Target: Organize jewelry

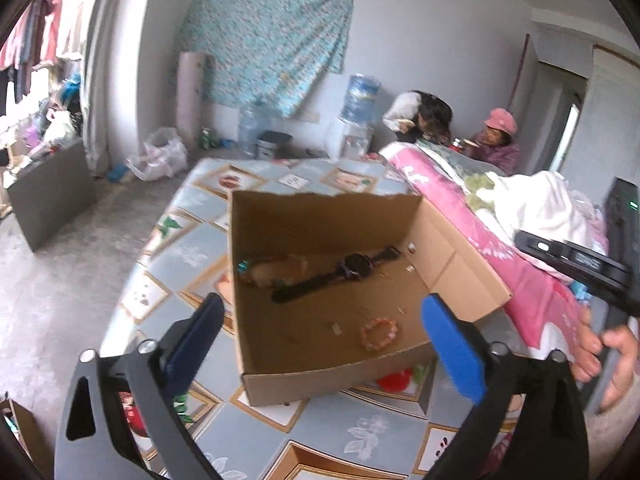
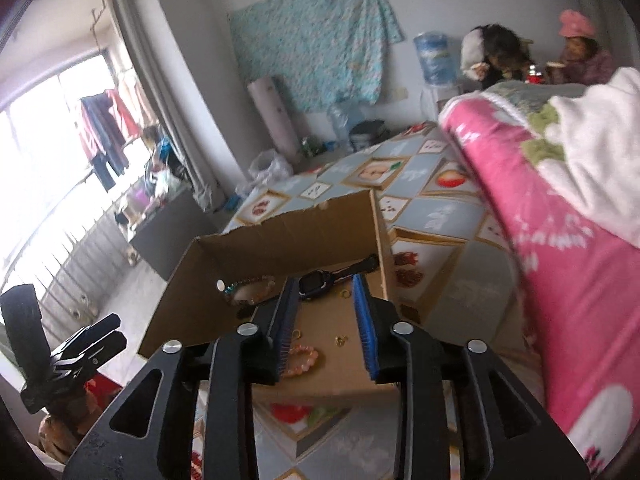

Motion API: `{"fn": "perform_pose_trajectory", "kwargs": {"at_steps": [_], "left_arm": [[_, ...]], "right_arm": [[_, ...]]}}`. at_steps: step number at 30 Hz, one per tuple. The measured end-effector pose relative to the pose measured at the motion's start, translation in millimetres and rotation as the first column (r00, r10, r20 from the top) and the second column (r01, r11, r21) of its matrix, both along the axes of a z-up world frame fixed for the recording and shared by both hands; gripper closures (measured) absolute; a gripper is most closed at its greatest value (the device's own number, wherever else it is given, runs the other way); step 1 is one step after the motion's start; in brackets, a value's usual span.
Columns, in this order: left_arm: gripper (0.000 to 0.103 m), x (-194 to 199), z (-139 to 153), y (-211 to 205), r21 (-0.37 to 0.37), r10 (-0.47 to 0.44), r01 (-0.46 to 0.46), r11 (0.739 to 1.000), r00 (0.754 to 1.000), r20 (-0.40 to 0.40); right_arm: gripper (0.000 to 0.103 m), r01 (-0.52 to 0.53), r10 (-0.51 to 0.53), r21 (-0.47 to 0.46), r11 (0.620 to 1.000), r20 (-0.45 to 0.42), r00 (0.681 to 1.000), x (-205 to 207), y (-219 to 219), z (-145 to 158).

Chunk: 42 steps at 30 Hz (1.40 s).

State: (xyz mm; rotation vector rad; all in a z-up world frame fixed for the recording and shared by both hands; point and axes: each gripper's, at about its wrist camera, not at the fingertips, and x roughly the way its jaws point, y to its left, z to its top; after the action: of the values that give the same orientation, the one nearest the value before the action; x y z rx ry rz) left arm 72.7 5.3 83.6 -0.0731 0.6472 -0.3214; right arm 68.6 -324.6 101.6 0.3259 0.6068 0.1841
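An open cardboard box (image 1: 320, 216) sits on the patterned tabletop. Inside it lie a black wristwatch (image 1: 352, 268), a brownish bead bracelet (image 1: 276, 270) by the left wall, a pink bead bracelet (image 1: 379, 332) near the front, and small loose pieces (image 1: 410, 246). My left gripper (image 1: 322, 304) hovers before the box's front left corner, jaws wide apart, nothing between them. In the right wrist view my right gripper (image 2: 324, 284) hangs over the box (image 2: 280, 240), jaws partly apart and empty. The watch (image 2: 320, 278) lies beyond its tips; the pink bracelet (image 2: 306, 356) and small gold rings (image 2: 342, 338) lie below.
A pink quilt (image 1: 500, 256) with a white cloth on it is heaped right of the box. A hand (image 1: 600, 352) grips a black tool at the right edge. Two people (image 1: 460, 128) sit at the back beside a water dispenser (image 1: 356, 120). The table (image 1: 188, 248) drops off at its left edge.
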Motion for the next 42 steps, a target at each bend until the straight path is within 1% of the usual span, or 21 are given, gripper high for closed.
{"fn": "perform_pose_trajectory", "kwargs": {"at_steps": [1,3,4,6,8,11,13,14,15,16,18,20,22,24,30,42], "left_arm": [[0.005,-2.8,2.4,1.2,0.005,0.012,-0.012,1.000,1.000,0.009],[0.005,-8.5,6.5,1.1,0.026,0.053,-0.054,0.998,0.998,0.023],[0.005,-10.4,7.9,1.3,0.036,0.073,-0.074,0.997,0.997,0.022],[0.005,-14.7,10.3,2.9,0.058,0.133,-0.134,0.989,0.991,0.018],[0.005,-22.0,12.1,5.6,0.072,0.189,-0.190,0.979,0.982,0.022],[0.005,-29.5,12.2,10.1,0.084,0.247,-0.249,0.965,0.969,0.028],[0.005,-33.3,13.2,13.9,0.088,0.292,-0.293,0.952,0.956,0.022],[0.005,-35.6,12.9,15.5,0.098,0.316,-0.317,0.943,0.948,0.024],[0.005,-36.8,11.3,16.7,0.117,0.344,-0.344,0.932,0.939,0.026],[0.005,-37.2,9.4,16.8,0.133,0.357,-0.356,0.925,0.934,0.020],[0.005,-32.4,3.6,16.7,0.150,0.354,-0.346,0.926,0.935,-0.026],[0.005,-26.9,-6.9,15.1,0.157,0.355,-0.338,0.928,0.929,-0.102],[0.005,-25.6,-14.4,12.5,0.159,0.360,-0.338,0.928,0.921,-0.145],[0.005,-23.7,-20.4,9.3,0.168,0.363,-0.336,0.927,0.916,-0.171],[0.005,-21.4,-28.2,-0.1,0.192,0.353,-0.318,0.928,0.916,-0.189],[0.005,-14.3,-38.0,-15.6,0.229,0.316,-0.268,0.936,0.925,-0.210]], "right_arm": [[0.070,0.005,-0.005,-0.001,1.000,0.008,1.000,-6.4,0.5,2.2],[0.059,0.010,-0.009,-0.014,1.000,0.024,1.000,-16.9,5.2,6.5],[0.056,0.009,-0.008,-0.025,1.000,0.034,0.999,-21.4,9.5,8.5],[0.038,0.001,0.002,-0.054,0.999,0.056,0.998,-31.0,21.9,11.9],[0.032,-0.004,0.011,-0.107,0.994,0.070,0.997,-37.8,38.4,12.8],[0.017,-0.009,0.021,-0.186,0.983,0.063,0.998,-44.5,59.9,8.9],[0.011,-0.007,0.018,-0.239,0.971,0.046,0.999,-46.7,74.7,3.1],[0.008,-0.003,0.010,-0.261,0.965,0.023,1.000,-45.3,81.8,-1.3],[0.008,-0.005,0.004,-0.279,0.960,-0.004,1.000,-44.4,86.1,-5.6],[0.008,-0.009,-0.005,-0.301,0.954,-0.044,0.999,-40.7,91.9,-10.8],[0.008,-0.004,-0.032,-0.338,0.941,-0.102,0.994,-33.4,100.1,-19.6],[0.008,-0.005,-0.048,-0.369,0.929,-0.136,0.990,-30.1,106.8,-26.5],[0.008,-0.023,-0.039,-0.370,0.929,-0.159,0.987,-31.0,111.5,-30.6],[0.008,-0.036,-0.030,-0.360,0.932,-0.177,0.984,-29.8,113.7,-33.3],[0.008,-0.050,-0.033,-0.365,0.929,-0.219,0.975,-25.3,117.0,-44.5],[0.008,-0.034,-0.049,-0.337,0.941,-0.234,0.971,-19.0,104.5,-49.3]]}}
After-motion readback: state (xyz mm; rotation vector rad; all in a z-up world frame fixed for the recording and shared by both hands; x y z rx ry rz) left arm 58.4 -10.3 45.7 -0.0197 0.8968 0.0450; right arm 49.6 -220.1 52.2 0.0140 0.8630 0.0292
